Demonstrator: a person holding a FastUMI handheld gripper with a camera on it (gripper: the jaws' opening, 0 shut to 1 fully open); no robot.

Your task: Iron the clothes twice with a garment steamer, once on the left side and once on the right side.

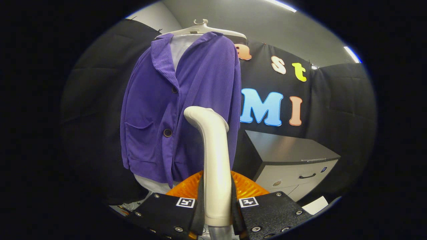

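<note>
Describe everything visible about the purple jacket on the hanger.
The purple jacket hangs upright on a pale hanger, over a white garment whose collar and hem show. It looks like ribbed, corduroy-like cloth, with a notched collar, a patch pocket low on one side and two dark buttons down the front, which looks closed. It hangs in front of the black booth wall, beside a grey cabinet. The steamer head, clamped in the claw, points up in front of its lower half; contact cannot be told.
</note>
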